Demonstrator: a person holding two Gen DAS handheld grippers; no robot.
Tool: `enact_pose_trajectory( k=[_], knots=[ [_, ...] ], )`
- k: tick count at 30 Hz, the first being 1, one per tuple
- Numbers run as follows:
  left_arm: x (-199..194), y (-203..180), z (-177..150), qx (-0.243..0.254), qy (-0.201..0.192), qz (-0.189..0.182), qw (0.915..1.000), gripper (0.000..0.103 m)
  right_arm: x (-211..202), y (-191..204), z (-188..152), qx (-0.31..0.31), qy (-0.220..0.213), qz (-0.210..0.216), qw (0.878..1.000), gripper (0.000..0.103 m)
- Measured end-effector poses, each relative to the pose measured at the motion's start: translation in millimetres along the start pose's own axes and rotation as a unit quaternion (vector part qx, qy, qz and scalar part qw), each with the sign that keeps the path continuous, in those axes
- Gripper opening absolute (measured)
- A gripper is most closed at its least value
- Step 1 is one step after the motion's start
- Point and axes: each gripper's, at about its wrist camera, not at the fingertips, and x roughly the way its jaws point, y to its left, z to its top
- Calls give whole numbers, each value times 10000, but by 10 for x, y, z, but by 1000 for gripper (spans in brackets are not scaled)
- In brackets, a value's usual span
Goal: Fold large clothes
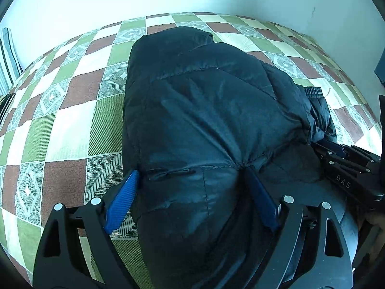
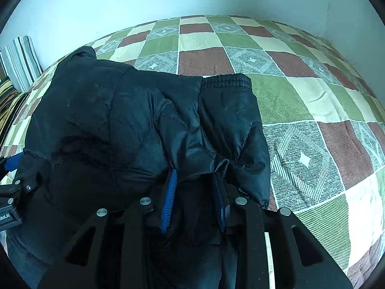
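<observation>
On the checked bedcover (image 1: 72,130) lies a dark puffy jacket (image 1: 204,110), folded into a thick bundle across the middle of the bed, its near edge under both grippers. Farthest left, a striped cushion (image 2: 20,60) leans at the wall. The left gripper (image 1: 192,175) stands wide, its ribbed blue fingers (image 1: 122,202) straddling a fat roll of the jacket's near edge; whether the pads truly press is hard to tell, and the fabric bulges freely between them. The right gripper (image 2: 196,175) is nearly closed, pinched on a gathered fold of the shell close to a sleeve with a ribbed knit cuff (image 2: 226,80). The jacket looks light but bulky: a slick, faintly shiny quilted shell over soft filling (likely to spring back and slide out of a shallow pinch). A better hold, I judge, is at stitched seams, the hem or the cuff, where layers are thinner and firmer. By contrast the bedcover is matte and textured, in green, brown, cream and grey diamond squares.
</observation>
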Motion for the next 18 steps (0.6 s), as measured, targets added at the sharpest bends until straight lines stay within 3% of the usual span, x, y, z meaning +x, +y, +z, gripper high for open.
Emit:
enact_pose_trajectory(
  k=[7, 11, 13, 15, 18],
  knots=[
    [3, -9, 8, -9, 7, 17, 10000, 88, -28, 51, 18, -89, 8, -176, 9998, 30],
    [-79, 60, 23, -129, -69, -174, 9997, 88, -148, 34, 28, -54, -128, -174, 9998, 32],
    [-190, 127, 17, -256, -115, -282, 9992, 88, -282, 8, 16, 7, -190, -218, 9996, 53],
    [-329, 221, -17, -551, -131, -387, 9976, 88, -480, -50, -17, 104, -365, -132, 9992, 65],
    [-588, 341, -139, -866, -335, -512, 9944, 88, -690, -153, -101, 221, -452, -104, 9987, 69]
  ],
)
